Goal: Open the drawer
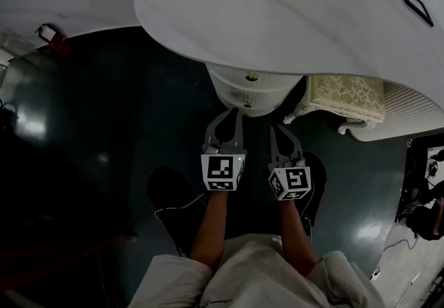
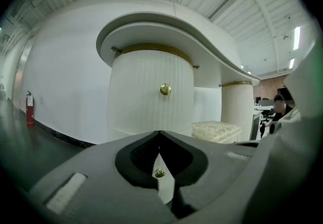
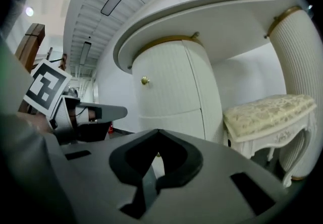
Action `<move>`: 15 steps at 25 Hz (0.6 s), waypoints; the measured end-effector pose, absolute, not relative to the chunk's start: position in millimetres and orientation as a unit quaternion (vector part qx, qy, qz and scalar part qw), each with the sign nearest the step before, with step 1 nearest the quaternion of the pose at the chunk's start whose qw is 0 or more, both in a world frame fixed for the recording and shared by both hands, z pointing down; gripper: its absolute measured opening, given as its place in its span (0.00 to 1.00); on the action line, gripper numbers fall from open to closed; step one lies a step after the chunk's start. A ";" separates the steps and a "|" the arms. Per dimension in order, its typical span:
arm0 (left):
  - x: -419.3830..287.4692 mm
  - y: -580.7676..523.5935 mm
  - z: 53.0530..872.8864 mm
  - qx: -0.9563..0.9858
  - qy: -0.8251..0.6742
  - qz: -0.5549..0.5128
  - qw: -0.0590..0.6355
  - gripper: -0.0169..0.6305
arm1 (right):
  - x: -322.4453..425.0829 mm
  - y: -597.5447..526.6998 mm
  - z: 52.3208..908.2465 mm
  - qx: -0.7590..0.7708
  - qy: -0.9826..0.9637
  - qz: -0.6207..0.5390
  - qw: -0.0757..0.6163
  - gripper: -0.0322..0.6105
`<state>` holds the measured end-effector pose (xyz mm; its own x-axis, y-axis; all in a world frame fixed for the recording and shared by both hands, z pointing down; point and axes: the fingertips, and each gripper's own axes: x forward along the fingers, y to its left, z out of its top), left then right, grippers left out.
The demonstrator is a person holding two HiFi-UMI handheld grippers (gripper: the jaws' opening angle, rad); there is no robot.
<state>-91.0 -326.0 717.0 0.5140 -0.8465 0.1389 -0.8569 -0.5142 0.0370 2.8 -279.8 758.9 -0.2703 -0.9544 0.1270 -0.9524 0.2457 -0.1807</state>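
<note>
The left gripper [image 1: 234,113] and right gripper [image 1: 275,128] had fingers pressed together, holding nothing. The edge of the drawer [image 1: 263,103] sat near, at 12 o'clock. Open floor [image 1: 104,133] lay at 9 o'clock.

The dark floor [image 1: 104,126] bears a white cabinet [image 1: 270,91] and cushioned stool [image 1: 345,98].

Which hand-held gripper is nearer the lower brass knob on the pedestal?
Left. The left hand-held gripper is just short of the lower knob; the right hand-held gripper sits farther back, to the knob's right.
</note>
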 end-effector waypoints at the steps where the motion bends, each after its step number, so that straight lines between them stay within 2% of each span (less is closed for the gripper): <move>1: -88.1 -326.4 724.5 0.867 -0.493 0.049 0.050 0.04 | 5.3 -279.1 772.0 -0.604 0.789 -0.112 0.005 0.07; 6: -75.5 -330.9 721.4 0.861 -0.505 0.034 0.045 0.04 | 20.0 -279.2 803.8 -0.609 0.783 -0.127 0.010 0.07; 15: -63.1 -346.4 658.3 0.856 -0.515 0.017 0.031 0.04 | 37.5 -278.9 794.8 -0.623 0.771 -0.128 0.022 0.07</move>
